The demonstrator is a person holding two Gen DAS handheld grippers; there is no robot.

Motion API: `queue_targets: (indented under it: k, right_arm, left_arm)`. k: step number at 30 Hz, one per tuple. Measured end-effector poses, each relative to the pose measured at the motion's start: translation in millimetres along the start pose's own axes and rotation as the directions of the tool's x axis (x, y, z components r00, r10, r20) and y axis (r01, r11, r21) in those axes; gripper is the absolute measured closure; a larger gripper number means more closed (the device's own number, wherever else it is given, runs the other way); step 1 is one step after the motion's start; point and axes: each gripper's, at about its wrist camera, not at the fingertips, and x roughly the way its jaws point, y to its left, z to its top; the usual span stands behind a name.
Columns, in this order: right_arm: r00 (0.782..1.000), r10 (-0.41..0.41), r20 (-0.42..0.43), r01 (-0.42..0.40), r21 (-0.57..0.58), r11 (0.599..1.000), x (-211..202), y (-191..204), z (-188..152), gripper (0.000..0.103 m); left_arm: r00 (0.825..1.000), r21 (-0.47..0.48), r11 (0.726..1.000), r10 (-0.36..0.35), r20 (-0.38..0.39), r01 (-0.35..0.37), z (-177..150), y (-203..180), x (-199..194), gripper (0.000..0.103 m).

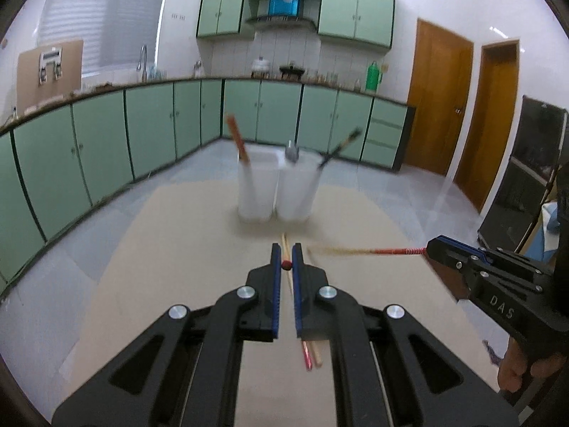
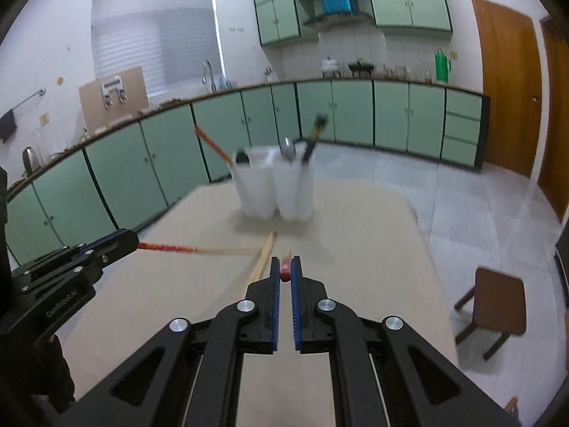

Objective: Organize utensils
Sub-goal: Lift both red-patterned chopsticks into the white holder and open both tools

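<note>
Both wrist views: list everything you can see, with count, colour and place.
Table: one, beige, under everything.
Utensil holder: one, white translucent, several compartments, far middle of table.
Utensils in holder: red-handled stick, grey spoon, dark-handled tool; others blurred.
Loose chopsticks: wooden, on table before holder; count unclear.
Held chopsticks: two, red-ended, one per gripper.
Stool: one, brown, right of table.
Cabinets: green, along walls.
Doors: brown, right.
Left gripper: black, blue pads, shut on chopstick.
Right gripper: same, shut on chopstick.
</note>
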Motion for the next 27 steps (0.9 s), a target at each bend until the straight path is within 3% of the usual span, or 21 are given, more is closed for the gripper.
queue_targets:
  k: [8,16,20,27]
  right_arm:
    - [0.997,0.041,0.069,-0.038,-0.046,0.998,-14.2,5.5,56.1,0.097]
    - [0.993,0.064,0.101,-0.055,-0.094,0.994,-19.6,13.1,90.5,0.098]
    - [0.988,0.084,0.132,-0.070,-0.109,0.992,-22.0,13.4,112.2,0.098]
    - [0.965,0.119,0.235,-0.097,-0.103,0.990,-23.6,11.0,162.7,0.098]
  left_arm:
    - [0.996,0.033,0.999,-0.044,0.078,0.041,42.3,-4.1,-9.8,0.098]
    - [0.988,0.037,0.996,-0.089,0.123,0.085,64.4,-5.2,-17.3,0.098]
    - [0.983,0.046,0.996,-0.083,0.163,0.076,79.6,-2.5,-20.1,0.098]
    - [0.959,0.079,0.996,-0.072,0.273,0.052,124.2,-5.5,-20.6,0.098]
